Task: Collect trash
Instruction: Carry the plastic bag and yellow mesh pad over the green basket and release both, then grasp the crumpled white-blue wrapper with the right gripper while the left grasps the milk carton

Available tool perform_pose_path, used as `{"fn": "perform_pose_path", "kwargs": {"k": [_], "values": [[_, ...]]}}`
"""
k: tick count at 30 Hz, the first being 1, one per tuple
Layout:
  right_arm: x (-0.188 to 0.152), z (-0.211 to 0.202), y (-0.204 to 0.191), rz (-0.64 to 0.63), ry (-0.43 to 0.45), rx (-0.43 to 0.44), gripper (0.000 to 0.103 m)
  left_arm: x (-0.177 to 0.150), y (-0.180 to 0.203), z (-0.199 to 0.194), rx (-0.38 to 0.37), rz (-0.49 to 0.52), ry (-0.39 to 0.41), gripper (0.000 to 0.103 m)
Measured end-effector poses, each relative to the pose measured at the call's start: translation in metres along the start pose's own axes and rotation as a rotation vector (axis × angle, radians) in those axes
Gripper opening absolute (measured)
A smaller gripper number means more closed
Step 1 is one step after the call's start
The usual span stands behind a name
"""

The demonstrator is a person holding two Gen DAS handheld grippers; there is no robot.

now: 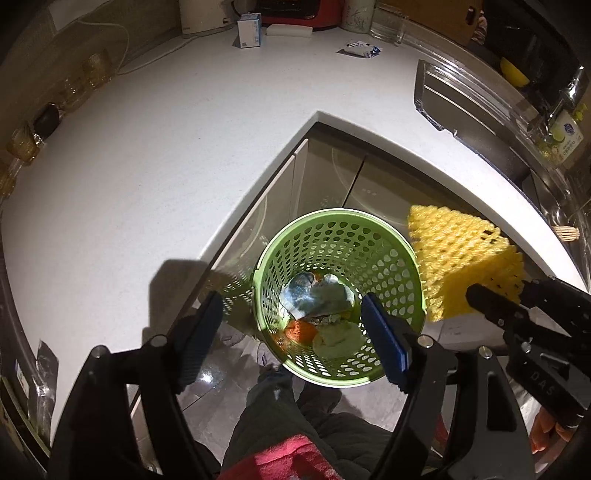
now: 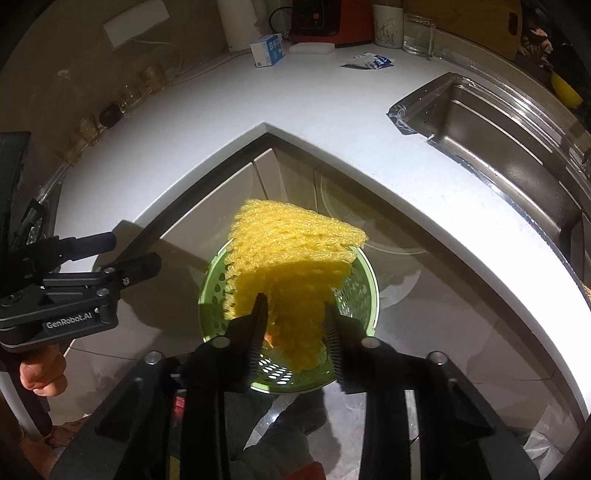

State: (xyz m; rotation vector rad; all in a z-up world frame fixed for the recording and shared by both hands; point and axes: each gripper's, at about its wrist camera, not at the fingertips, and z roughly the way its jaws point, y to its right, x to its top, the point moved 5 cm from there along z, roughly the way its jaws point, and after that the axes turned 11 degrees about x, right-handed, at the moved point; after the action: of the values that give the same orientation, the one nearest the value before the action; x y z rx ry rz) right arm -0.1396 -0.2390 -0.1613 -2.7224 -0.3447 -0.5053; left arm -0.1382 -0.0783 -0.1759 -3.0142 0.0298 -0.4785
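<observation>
Left wrist view: looking down into green perforated basket (image 1: 338, 295) at centre, standing on floor in the inner corner of white countertop (image 1: 147, 166). Holding crumpled wrappers (image 1: 317, 299) and an orange scrap (image 1: 301, 330) at its bottom. Left gripper (image 1: 291, 321) hanging above basket with jaws spread wide, gripping nothing. Yellow foam net (image 1: 461, 258) sitting at 3 o'clock of basket, just past its rim, pinched at its lower end by right gripper (image 1: 491, 295) entering from 4 o'clock. Blue-white packet (image 1: 360, 48) lying on countertop at 12 o'clock, small carton (image 1: 249, 30) to its left. Steel sink (image 1: 480, 122) showing at 2 o'clock.

Right wrist view: right gripper (image 2: 295, 328) clamping yellow foam net (image 2: 291, 258) between both fingers, net fanning out toward 12 o'clock and hanging directly over green perforated basket (image 2: 364, 295), covering most of its opening. Left gripper (image 2: 125, 254) showing at 9 o'clock, jaws apart, clear of basket. Blue-white packet (image 2: 369, 61) and small carton (image 2: 267, 50) resting on white countertop (image 2: 332, 110) at 12 o'clock. Steel sink (image 2: 498, 129) at 2 o'clock.
</observation>
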Motion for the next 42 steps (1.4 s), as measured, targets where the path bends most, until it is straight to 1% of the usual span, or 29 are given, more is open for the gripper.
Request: {"fn": "perform_pose_path", "kwargs": {"k": [2,6,10,14,17,19,21,24,30,33,35,39,42], "values": [[-0.001,0.007,-0.001,-0.004,-0.012,-0.013,0.060,0.000,-0.007,-0.002,0.008,-0.015,0.008,0.074],[-0.001,0.016,-0.006,-0.007,-0.034,-0.002,0.071,-0.003,-0.021,-0.005,0.015,-0.057,0.014,0.079],[0.006,0.013,-0.007,0.010,-0.021,0.014,0.076,-0.002,-0.034,-0.005,0.018,-0.091,0.012,0.079],[0.015,0.007,-0.003,0.039,0.004,0.012,0.081,0.006,-0.038,-0.001,0.013,-0.094,0.011,0.079],[0.022,0.003,0.000,0.059,0.019,0.004,0.082,0.016,-0.039,0.001,0.003,-0.084,0.019,0.079],[0.030,0.000,0.003,0.074,0.037,-0.003,0.085,0.025,-0.039,0.000,-0.004,-0.076,0.028,0.079],[0.038,-0.004,0.005,0.089,0.057,-0.011,0.087,0.035,-0.039,0.000,-0.018,-0.073,0.040,0.083],[0.051,-0.007,0.009,0.110,0.082,-0.017,0.089,0.055,-0.040,-0.002,-0.029,-0.067,0.071,0.085],[0.084,-0.008,0.020,0.157,0.135,-0.063,0.094,0.106,-0.052,0.004,-0.040,-0.044,0.120,0.089],[0.097,-0.007,0.026,0.189,0.150,-0.080,0.095,0.132,-0.061,0.013,-0.043,-0.041,0.138,0.090],[0.106,-0.005,0.031,0.219,0.162,-0.092,0.095,0.152,-0.064,0.019,-0.029,-0.030,0.156,0.090],[0.129,0.000,0.039,0.276,0.180,-0.119,0.095,0.196,-0.064,0.036,-0.023,-0.006,0.179,0.090],[0.149,0.005,0.043,0.291,0.193,-0.143,0.096,0.227,-0.063,0.050,-0.037,-0.010,0.182,0.090]]}}
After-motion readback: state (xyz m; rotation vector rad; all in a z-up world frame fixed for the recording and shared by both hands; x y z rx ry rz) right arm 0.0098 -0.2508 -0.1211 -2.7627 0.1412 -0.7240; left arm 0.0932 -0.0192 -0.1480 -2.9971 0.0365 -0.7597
